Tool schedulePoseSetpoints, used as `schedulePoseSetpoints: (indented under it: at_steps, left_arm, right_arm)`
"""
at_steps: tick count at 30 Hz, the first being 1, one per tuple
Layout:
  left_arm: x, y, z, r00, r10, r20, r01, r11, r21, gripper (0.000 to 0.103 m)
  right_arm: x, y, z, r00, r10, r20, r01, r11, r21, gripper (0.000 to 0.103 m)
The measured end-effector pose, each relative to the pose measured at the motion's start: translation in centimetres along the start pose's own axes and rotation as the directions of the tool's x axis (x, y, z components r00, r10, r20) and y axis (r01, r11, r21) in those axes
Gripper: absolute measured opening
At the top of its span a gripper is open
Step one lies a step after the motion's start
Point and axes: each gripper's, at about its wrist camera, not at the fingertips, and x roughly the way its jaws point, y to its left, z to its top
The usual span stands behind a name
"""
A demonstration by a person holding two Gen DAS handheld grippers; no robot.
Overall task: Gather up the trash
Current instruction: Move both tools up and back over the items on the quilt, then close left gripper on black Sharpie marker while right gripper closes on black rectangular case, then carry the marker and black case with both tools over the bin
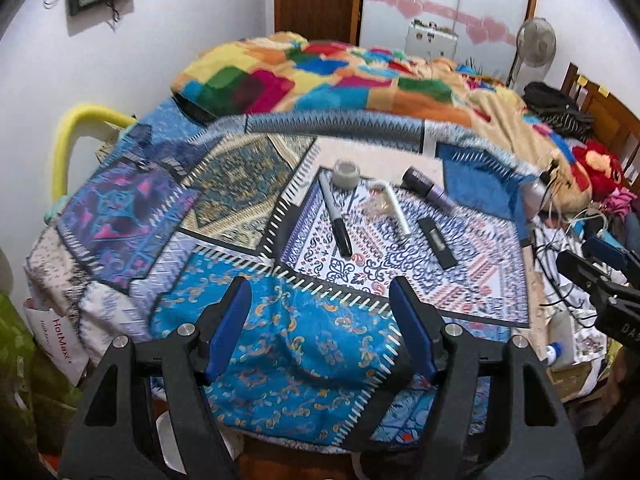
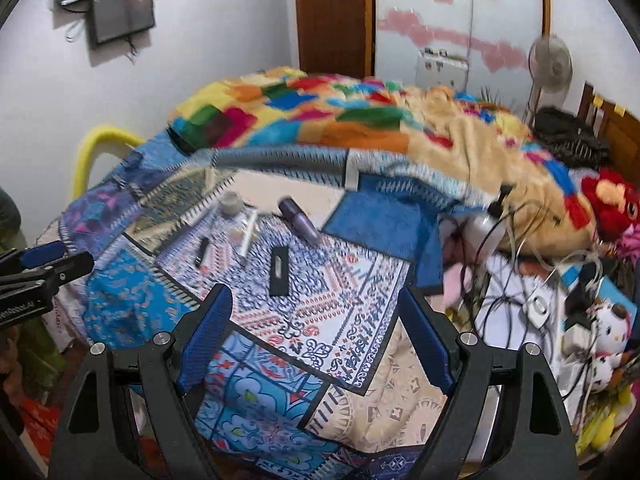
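Note:
On the white-and-blue patterned patch of the bed quilt (image 1: pixel 224 336) lie several small items. They are a black marker (image 1: pixel 338 220), a small grey jar (image 1: pixel 346 174), a white tube (image 1: pixel 396 208) beside a clear wrapper (image 1: pixel 374 196), a purple-and-black cylinder (image 1: pixel 428 188) and a flat black bar (image 1: pixel 436 242). My left gripper (image 1: pixel 320 300) hovers open over the blue patch in front of them, holding nothing. My right gripper (image 2: pixel 314 300) is open too, just short of the flat black bar (image 2: pixel 279 270). The right wrist view also shows the marker (image 2: pixel 202 252) and the jar (image 2: pixel 232 203).
A bright patchwork blanket (image 1: pixel 320 76) is heaped at the far side of the bed. To the right, tangled cables (image 2: pixel 512 280), plush toys (image 2: pixel 608 204) and a white bottle (image 1: pixel 560 340) crowd the bed. A yellow rail (image 1: pixel 76 132) stands at the left, a fan (image 1: pixel 536 44) at the back.

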Motion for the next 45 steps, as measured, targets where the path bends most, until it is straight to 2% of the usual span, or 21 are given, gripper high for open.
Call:
schedulePoseSetpoints:
  at_steps: [6,13,14,16,18,20,22,29,33,35,40,45]
  left_arm:
    - [5.3,0.1,-0.1,0.999,-0.026,-0.043,0.027,1.000,0.013,0.070]
    - [9.6,-0.6,0.8,0.998,-0.055,-0.039,0.057,0.998,0.039,0.069]
    - [10.0,-0.6,1.0,0.998,-0.056,-0.035,0.057,0.998,0.039,0.067]
    - [11.2,-0.9,1.4,0.997,-0.062,-0.036,0.063,0.997,0.040,0.055]
    - [12.4,-1.0,1.8,0.997,-0.071,-0.040,0.073,0.997,0.038,0.048]
    - [13.2,-1.2,2.1,0.997,-0.065,-0.037,0.066,0.997,0.044,0.041]
    - [14.3,-1.5,2.4,0.998,-0.057,-0.037,0.059,0.997,0.058,0.034]
    - [15.7,-1.9,3.0,0.999,-0.044,-0.020,0.045,0.997,0.068,0.025]
    - [15.9,-1.9,3.0,0.999,-0.045,-0.003,0.045,0.998,0.050,0.023]
    - [15.9,-1.8,3.0,0.999,-0.041,0.000,0.041,0.998,0.037,0.019]
    - [15.9,-1.8,3.2,0.999,-0.039,-0.011,0.040,0.997,0.064,0.014]
    - [14.8,-1.9,3.1,0.999,-0.049,-0.023,0.050,0.995,0.085,0.011]
  right_arm:
    - [4.4,0.0,-0.1,0.998,0.022,-0.061,-0.022,1.000,0.014,0.082]
    - [8.7,1.3,-0.7,0.994,0.059,-0.096,-0.058,0.998,0.013,0.081]
    - [9.2,1.4,-0.8,0.993,0.065,-0.098,-0.064,0.998,0.015,0.078]
    - [10.2,1.5,-0.7,0.992,0.072,-0.105,-0.071,0.997,0.016,0.072]
    - [11.1,1.8,-0.6,0.991,0.076,-0.110,-0.076,0.997,0.010,0.066]
    - [11.9,2.1,-0.5,0.991,0.078,-0.109,-0.079,0.997,-0.003,0.056]
    - [12.5,2.6,-0.3,0.992,0.074,-0.106,-0.076,0.997,-0.022,0.053]
    - [14.1,3.9,-0.1,0.991,0.067,-0.113,-0.074,0.995,-0.062,0.035]
    - [14.3,4.4,-0.2,0.995,0.027,-0.099,-0.035,0.996,-0.082,0.030]
    - [14.4,4.6,-0.2,0.996,-0.002,-0.091,-0.006,0.996,-0.089,0.024]
    - [14.4,4.5,0.0,0.995,-0.011,-0.096,0.003,0.997,-0.080,0.023]
    - [13.8,3.9,0.3,0.992,0.032,-0.119,-0.036,0.999,-0.028,0.023]
